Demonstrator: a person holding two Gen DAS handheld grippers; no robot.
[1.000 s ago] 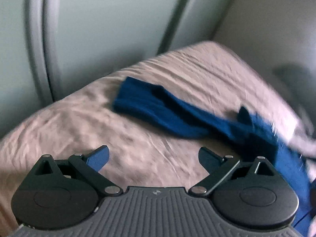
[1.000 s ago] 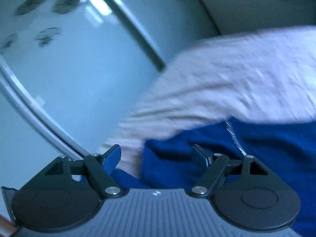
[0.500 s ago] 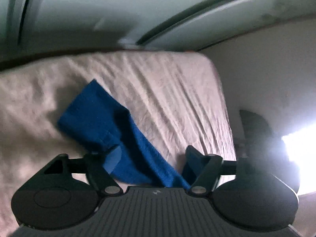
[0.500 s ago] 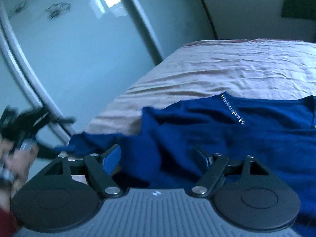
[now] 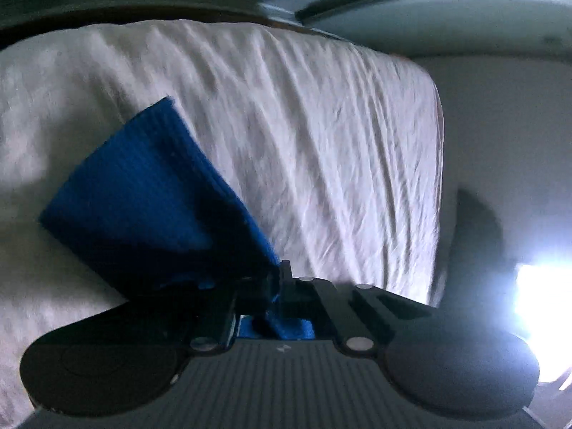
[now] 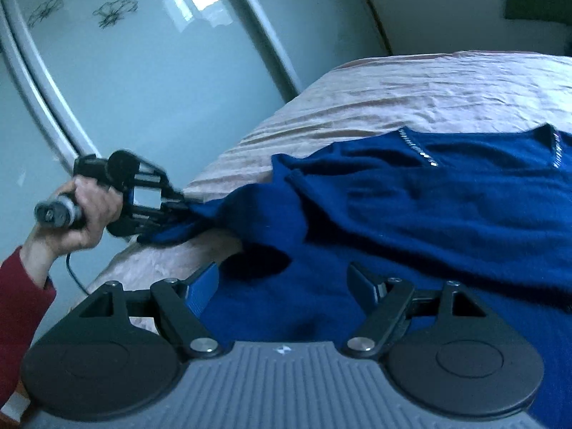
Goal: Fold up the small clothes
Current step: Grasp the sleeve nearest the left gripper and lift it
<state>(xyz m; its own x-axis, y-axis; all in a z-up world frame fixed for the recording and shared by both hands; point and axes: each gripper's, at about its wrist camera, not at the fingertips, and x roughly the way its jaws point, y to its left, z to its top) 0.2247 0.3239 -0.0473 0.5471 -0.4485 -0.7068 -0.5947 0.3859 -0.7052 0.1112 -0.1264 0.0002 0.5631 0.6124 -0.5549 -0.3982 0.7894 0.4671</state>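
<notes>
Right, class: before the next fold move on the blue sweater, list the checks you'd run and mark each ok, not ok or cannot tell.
1. Left gripper shut on sleeve: ok.
2. Right gripper open over the sweater: ok.
3. Sleeve lifted off the sheet: ok at the gripped end.
4. Sweater body lying flat: not ok, folds near the shoulder.
5. Sleeve untwisted: cannot tell.
6. Whole sweater on the bed: cannot tell, hem out of view.
</notes>
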